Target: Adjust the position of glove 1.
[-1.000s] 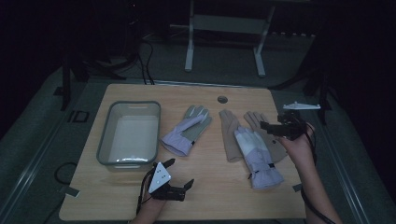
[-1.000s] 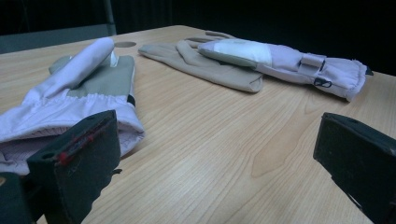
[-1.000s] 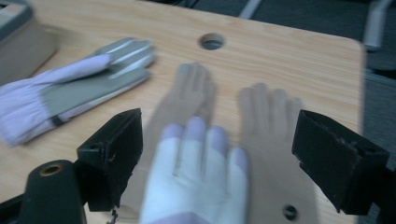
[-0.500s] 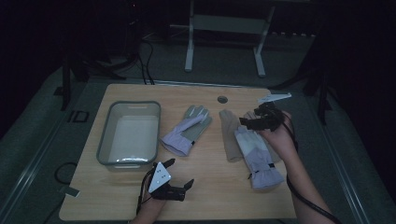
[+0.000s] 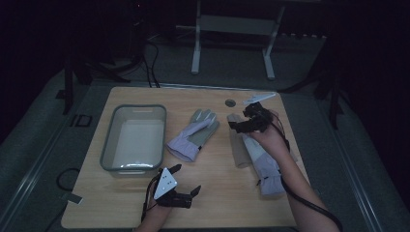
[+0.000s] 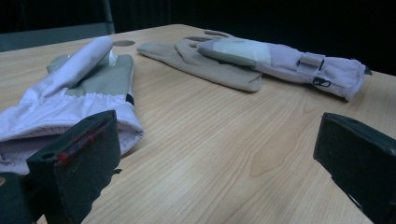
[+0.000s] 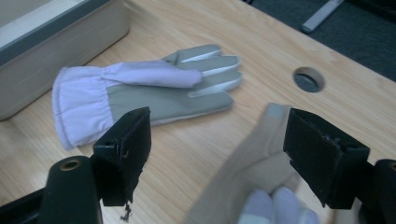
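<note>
Left tool: black body, grey three-cornered plate mounted on top, thin black cable trailed from it. Blocky black jaws seen in left gripper view; red scuff marks noted along edge of jaw at 8 o'clock. Right tool: black body, pale three-cornered plate at 1 o'clock side, black cable run along forearm. Round hole noted in jaw arm in right gripper view; pad edges frayed. Forearms bare, no sleeves seen.
</note>
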